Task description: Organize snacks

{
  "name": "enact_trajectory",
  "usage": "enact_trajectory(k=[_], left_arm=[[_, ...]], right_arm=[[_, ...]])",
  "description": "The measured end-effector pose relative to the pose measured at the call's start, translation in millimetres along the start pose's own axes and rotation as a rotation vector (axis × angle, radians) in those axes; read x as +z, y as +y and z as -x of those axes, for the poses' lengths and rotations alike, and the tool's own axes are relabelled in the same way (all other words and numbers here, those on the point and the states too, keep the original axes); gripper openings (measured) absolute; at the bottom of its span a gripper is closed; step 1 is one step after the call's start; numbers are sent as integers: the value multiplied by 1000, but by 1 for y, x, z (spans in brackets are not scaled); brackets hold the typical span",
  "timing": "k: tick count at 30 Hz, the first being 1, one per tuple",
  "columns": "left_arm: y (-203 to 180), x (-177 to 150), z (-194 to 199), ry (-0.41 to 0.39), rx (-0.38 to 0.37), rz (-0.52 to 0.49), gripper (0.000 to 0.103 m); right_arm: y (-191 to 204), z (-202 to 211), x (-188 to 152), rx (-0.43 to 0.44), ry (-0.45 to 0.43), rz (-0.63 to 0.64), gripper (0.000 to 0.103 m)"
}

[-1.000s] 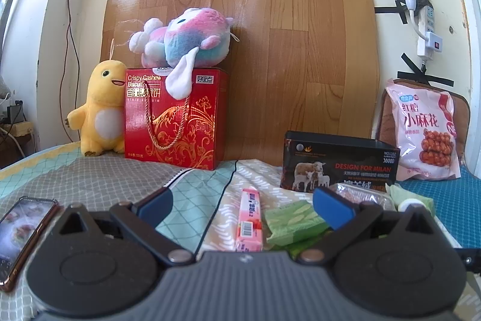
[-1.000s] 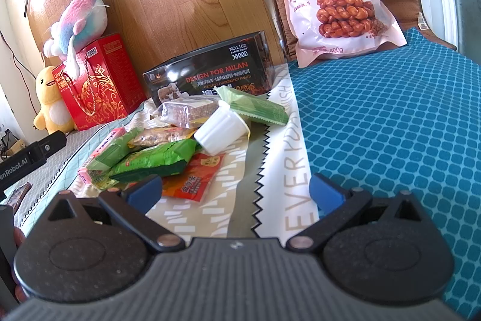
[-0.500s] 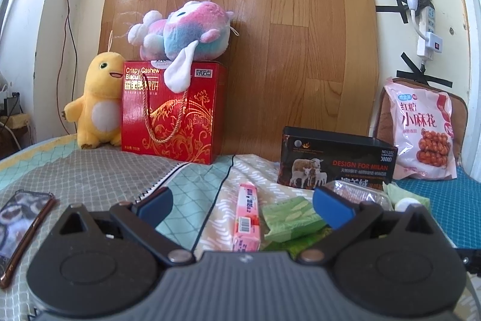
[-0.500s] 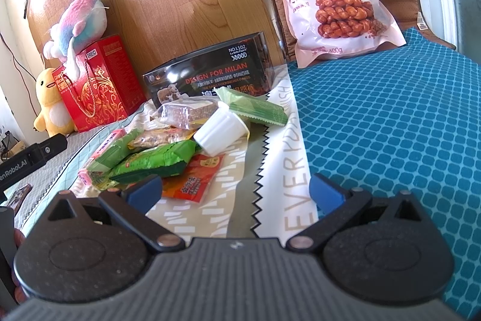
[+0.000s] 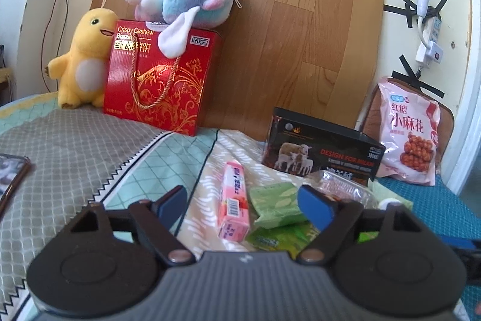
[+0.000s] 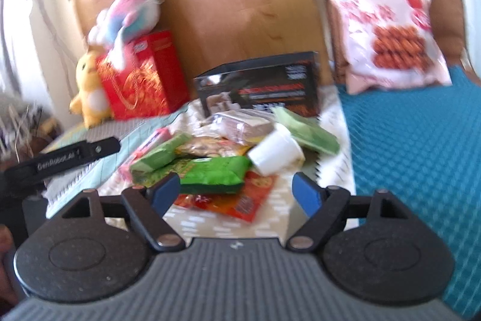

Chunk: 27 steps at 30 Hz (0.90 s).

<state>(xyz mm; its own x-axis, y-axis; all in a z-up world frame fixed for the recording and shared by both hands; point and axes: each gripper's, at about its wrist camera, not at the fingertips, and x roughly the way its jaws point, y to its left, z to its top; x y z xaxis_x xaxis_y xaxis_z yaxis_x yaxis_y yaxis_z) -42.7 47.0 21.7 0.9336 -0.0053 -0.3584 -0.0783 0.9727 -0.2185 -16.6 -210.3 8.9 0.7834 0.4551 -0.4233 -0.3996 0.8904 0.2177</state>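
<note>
Clearly both tools, left tool (image 5: 242, 200) and right tool (image 6: 236, 190), are spread and empty above the snack pile (image 6: 222, 161) on the bed; a careless reach could topple the white cup (image 6: 275, 154)

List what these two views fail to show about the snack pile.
- Right wrist view: motion blur smears all print; the orange packet cannot be read, and the green packet covers its top.
- Left wrist view: the right finger of the left hand-held gripper hides part of the clear packet; the white cup barely shows.
- Left wrist view: the phone is cut off by the left edge.
</note>
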Motion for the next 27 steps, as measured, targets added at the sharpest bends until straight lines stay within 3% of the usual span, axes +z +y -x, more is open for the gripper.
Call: enact_trajectory(k=[4,5,8,15,20,22,23,24,27], left_arm=[[2,1,0,2,-9,15,82],[3,1,-1,4,-11,20,82],[4,1,-2,11,-17,26,82],[2,1,-1,10,-30,20,82],[2,1,-1,17,-35,23,82],[2,1,-2,21,-36,21,82],[2,1,-2,21,-36,19,82],[1,1,-1,21,-37,17,83],[0,0,0,17,-39,10,84]], right_arm=[[0,-24,6,62,82,-27,74],[1,-27,6,85,89,-33,66],[7,-29,6,91,93,-17,27],[24,-1,-12,84,88,78,10],[29,22,-34,97,101,137,11],[22,26,-38,77,95,111,28],[16,28,-40,62,92,87,53],[11,30,-41,47,79,61,63],[-4,30,-45,14,73,-4,63]])
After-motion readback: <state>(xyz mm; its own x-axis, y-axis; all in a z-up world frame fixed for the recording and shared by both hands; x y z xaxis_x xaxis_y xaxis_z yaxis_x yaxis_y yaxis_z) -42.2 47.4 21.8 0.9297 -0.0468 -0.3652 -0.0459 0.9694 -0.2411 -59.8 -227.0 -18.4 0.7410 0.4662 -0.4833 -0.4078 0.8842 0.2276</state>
